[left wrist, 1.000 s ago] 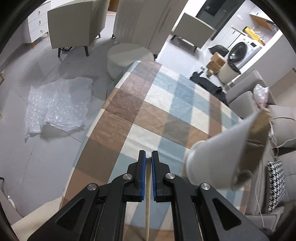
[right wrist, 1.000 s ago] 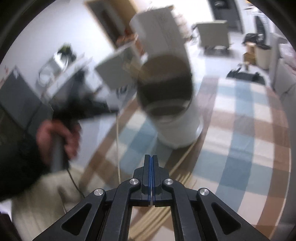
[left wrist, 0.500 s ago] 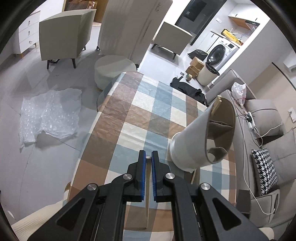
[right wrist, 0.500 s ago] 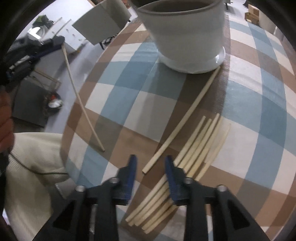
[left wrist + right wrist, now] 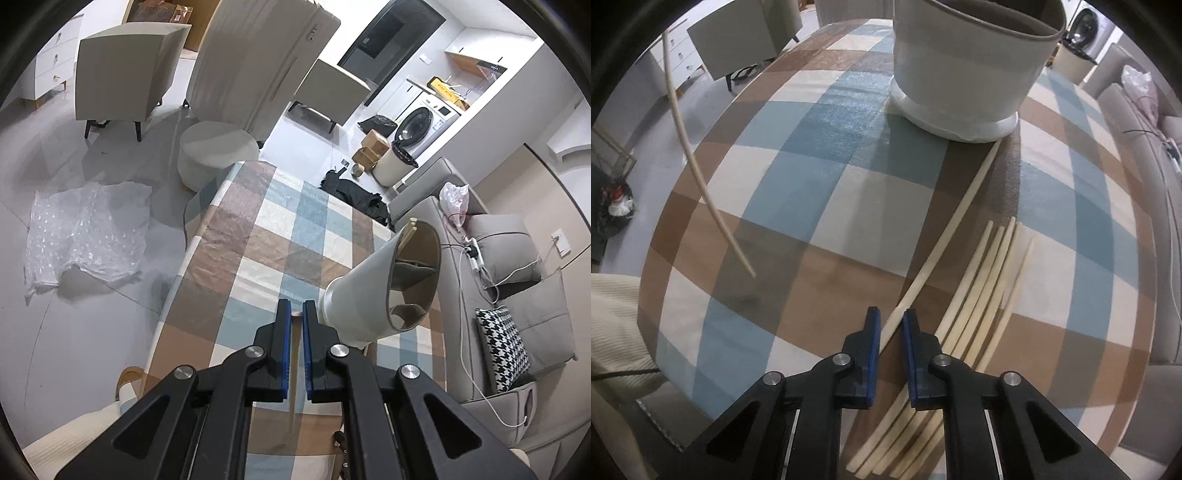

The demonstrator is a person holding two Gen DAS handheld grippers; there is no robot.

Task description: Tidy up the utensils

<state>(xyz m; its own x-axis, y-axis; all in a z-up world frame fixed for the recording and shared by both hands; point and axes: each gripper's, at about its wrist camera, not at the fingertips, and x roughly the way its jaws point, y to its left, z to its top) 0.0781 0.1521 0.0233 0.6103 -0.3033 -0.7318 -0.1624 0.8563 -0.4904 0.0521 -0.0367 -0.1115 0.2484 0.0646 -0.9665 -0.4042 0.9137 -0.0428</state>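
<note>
Counter, checked cloth. Utensil holder: pale, upright at the far end, two chopsticks showing at its rim. Loose chopstick bundle: flat on the cloth, near right. Left tongs: clenched on one chopstick held above the counter. Right tongs: closing on a single chopstick lying toward the holder's base.
</note>
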